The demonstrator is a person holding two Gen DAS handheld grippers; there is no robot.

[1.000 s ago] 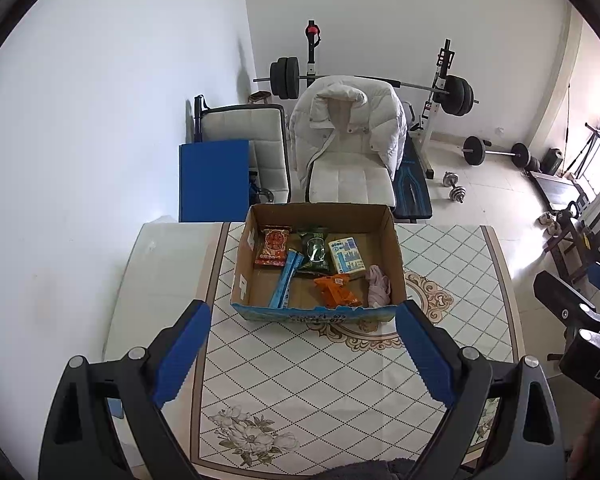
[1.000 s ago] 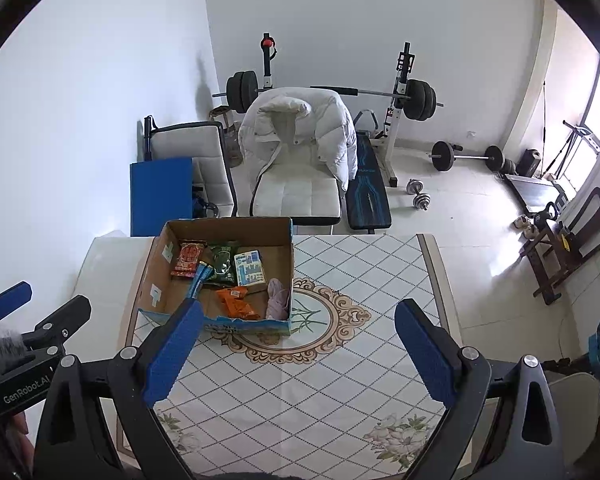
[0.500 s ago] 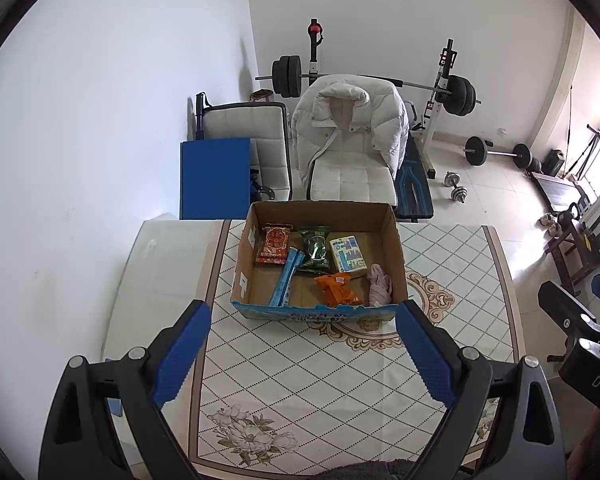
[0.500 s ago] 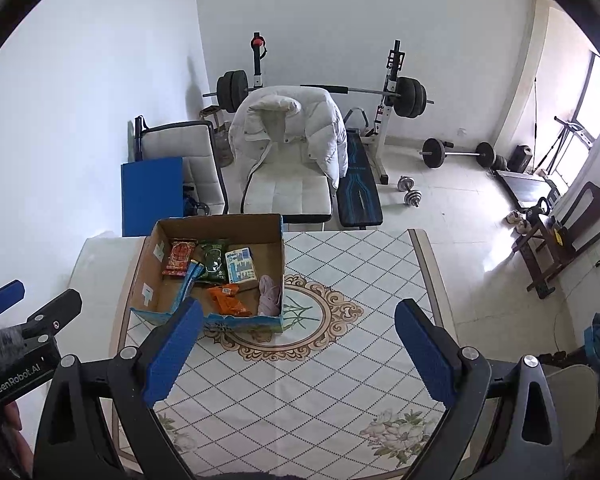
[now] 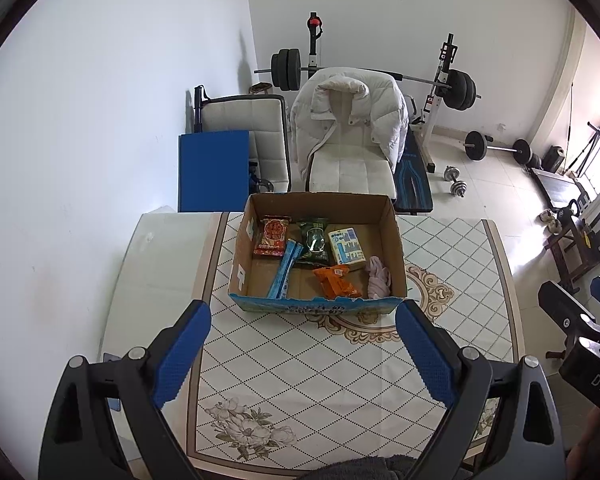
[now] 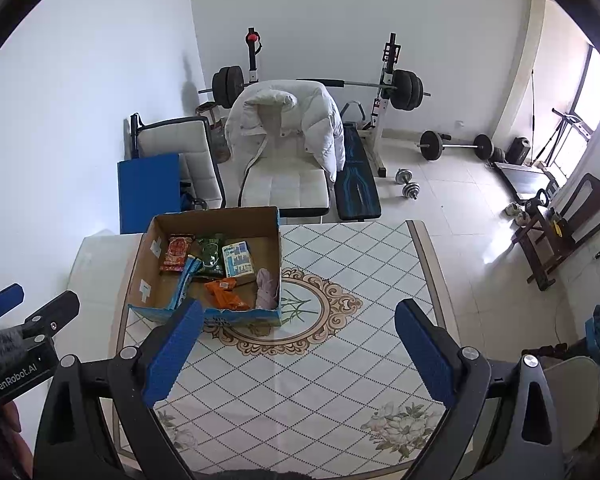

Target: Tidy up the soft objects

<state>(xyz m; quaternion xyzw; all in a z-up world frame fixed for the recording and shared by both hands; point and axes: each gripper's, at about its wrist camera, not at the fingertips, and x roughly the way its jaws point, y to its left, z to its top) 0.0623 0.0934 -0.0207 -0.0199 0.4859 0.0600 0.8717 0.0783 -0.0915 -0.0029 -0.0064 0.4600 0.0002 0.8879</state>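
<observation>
An open cardboard box [image 5: 394, 236] [image 6: 277, 240] stands on the patterned table [image 5: 300, 364] [image 6: 340, 360]. Inside lie a red packet [image 5: 272, 237], a green packet [image 5: 314, 240], a blue-white pack [image 5: 346, 245], a blue strip packet [image 5: 285, 268], an orange packet [image 5: 336, 282] and a pink soft cloth [image 5: 377, 278] [image 6: 267, 282]. My left gripper [image 5: 302, 354] is open and empty, high above the table's near side. My right gripper [image 6: 298, 352] is open and empty, to the right of the box.
White chairs, one with a white jacket [image 5: 350, 120], stand behind the table. A blue panel [image 5: 214, 170] leans at the left. A weight bench with barbell [image 5: 456, 88] and dumbbells [image 5: 456, 180] are on the floor beyond. A dark wooden chair [image 6: 568, 232] stands right.
Both grippers have risen and drawn back a little, so the box looks smaller and more floor shows. Both stay open. Nothing in the box has moved.
</observation>
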